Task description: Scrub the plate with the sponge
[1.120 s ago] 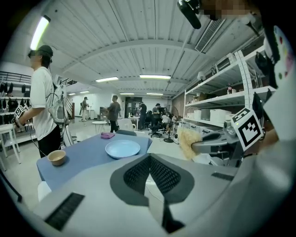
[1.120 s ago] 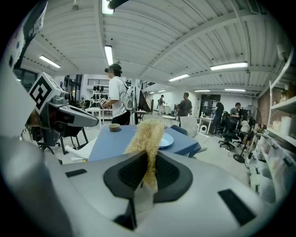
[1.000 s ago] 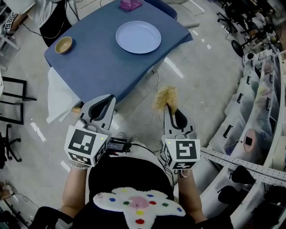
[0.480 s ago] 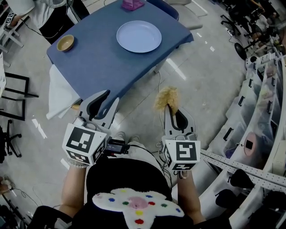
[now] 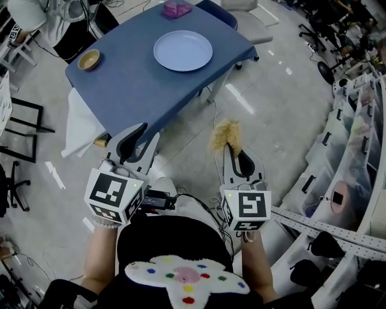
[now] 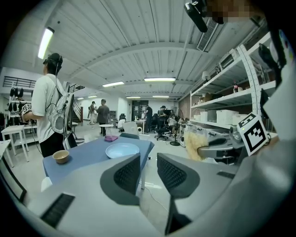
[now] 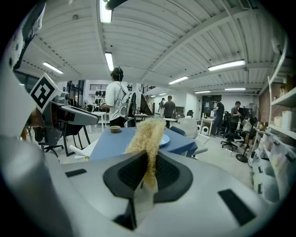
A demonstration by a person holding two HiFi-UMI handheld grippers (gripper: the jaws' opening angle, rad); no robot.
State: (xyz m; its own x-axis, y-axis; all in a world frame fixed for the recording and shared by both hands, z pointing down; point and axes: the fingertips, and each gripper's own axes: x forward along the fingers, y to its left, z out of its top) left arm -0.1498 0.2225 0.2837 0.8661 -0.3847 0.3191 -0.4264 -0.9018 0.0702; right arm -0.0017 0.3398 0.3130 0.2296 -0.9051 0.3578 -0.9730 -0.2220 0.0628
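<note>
Workshop floor: pale, glossy, seen from above by someone standing on it with a gripper in each hand.

Left gripper: held at the near left and aimed toward the table. Its jaws have just been opening and now stand apart with nothing between them. Its own view shows a clear gap between the ribbed pads. A marker cube sits at its rear.

Right gripper: held at the near right, level with the left one. Its jaws are clamped on the sponge, a shaggy, straw-coloured tuft that sticks up past the jaw tips. In its own view the sponge stands upright, pinched between the two pads.

Table: blue top, beyond both grippers and set at an angle to them. Neither gripper is over it.

Plate: round, pale blue, lying flat on the far right part of the table. It is well apart from the sponge.

Bowl: small, tan, upright, near the table's left edge.

Pink object: at the table's far edge, too small to identify.

White sheet: hangs off the table's near left corner.

Shelving: racks of bins along the right side.

Person: in a white shirt, standing beyond the table on the left.
</note>
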